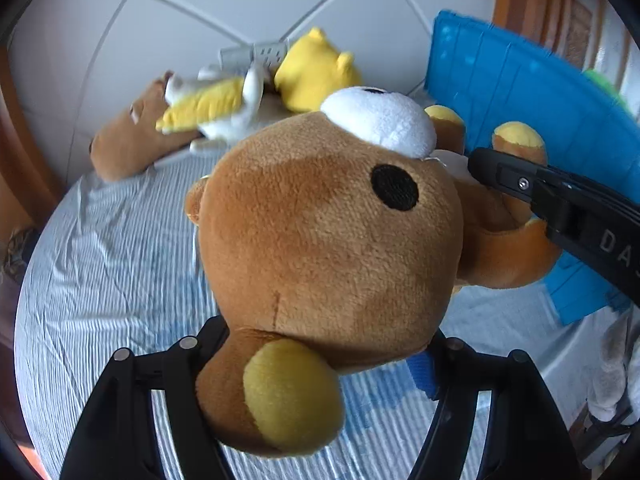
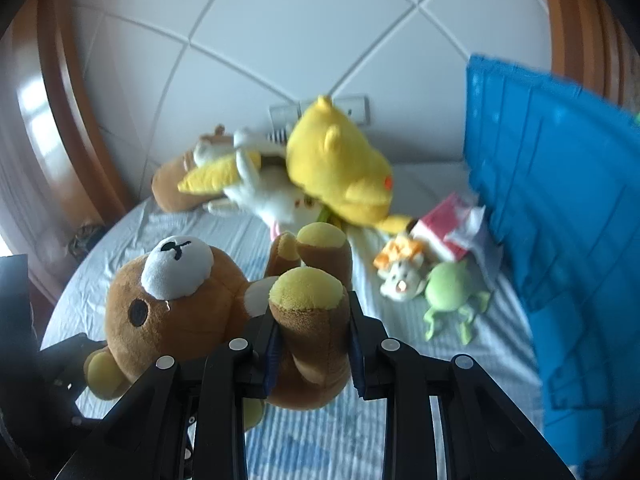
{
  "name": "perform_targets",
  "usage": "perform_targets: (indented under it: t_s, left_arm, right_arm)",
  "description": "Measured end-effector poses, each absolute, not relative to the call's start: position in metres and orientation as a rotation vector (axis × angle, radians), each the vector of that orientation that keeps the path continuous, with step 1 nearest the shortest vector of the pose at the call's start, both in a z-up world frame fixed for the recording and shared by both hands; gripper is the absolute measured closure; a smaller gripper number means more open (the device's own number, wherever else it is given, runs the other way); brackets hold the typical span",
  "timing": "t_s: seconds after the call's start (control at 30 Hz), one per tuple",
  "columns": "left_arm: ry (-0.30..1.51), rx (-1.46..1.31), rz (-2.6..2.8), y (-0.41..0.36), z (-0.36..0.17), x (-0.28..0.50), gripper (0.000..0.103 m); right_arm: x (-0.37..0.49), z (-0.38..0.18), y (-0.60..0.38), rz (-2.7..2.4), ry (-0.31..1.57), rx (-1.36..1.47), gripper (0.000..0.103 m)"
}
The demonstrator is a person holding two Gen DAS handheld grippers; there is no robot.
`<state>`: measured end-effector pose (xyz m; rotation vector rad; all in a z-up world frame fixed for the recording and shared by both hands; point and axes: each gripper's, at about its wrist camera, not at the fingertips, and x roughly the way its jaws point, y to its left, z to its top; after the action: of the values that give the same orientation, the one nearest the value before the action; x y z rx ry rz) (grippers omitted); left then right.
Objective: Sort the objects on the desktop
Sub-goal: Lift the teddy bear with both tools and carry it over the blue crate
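Note:
A brown bear plush (image 1: 320,240) with a white muzzle and yellow ears and paw pads hangs above the striped cloth. Its head fills the left wrist view. My left gripper (image 1: 328,336) is shut on the bear's head, one finger on each side near a yellow ear. In the right wrist view, my right gripper (image 2: 314,344) is shut on one leg of the bear (image 2: 180,312), just below the yellow paw pad. The right gripper (image 1: 520,184) also shows at the right edge of the left wrist view. A blue crate (image 2: 560,220) stands at the right.
A heap of plush toys lies at the back: a yellow one (image 2: 340,168), a white one with a banana (image 2: 248,184), a long brown one (image 2: 172,188). Near the crate lie a green frog plush (image 2: 452,292), a small orange-white plush (image 2: 400,272) and a pink tissue box (image 2: 440,232).

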<state>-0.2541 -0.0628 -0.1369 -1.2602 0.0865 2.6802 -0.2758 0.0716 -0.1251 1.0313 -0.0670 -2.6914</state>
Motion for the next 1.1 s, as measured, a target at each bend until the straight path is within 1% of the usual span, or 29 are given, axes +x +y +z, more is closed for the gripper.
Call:
perform_targets:
  t_s: [0.27,0.47,0.6,0.73,0.9,1.0,1.1]
  left_arm:
    - [0.127,-1.009,2.676,-0.038,-0.061,-0.251,0.034]
    - [0.165,-0.816,2.629,0.025,0.010,-0.259,0.033]
    - [0.174,-0.768,2.582,0.081,0.042,-0.277,0.033]
    - [0.155,-0.768,2.566,0.144,0.061,-0.304,0.033]
    - [0.112,-0.792,2.581,0.215,0.072,-0.348,0.033]
    - [0.102,-0.831,2.596,0.252,0.073,-0.379,0.033]
    - [0.138,-0.888,2.621,0.287,0.069,-0.410,0.033]
  right_arm:
    - [-0.240,-0.041,0.097,-2.870,-0.038,0.809,0.076]
    - [-0.221,0.034,0.145,-3.012,0.015,0.646,0.076]
    - [-0.222,0.076,0.195,-3.085,0.057,0.591,0.076]
    - [-0.240,0.102,0.249,-3.112,0.101,0.600,0.076]
    - [-0.286,0.125,0.319,-3.088,0.190,0.623,0.076]
    - [-0.316,0.131,0.356,-3.065,0.233,0.625,0.076]
    - [-0.352,0.123,0.385,-3.040,0.210,0.657,0.076]
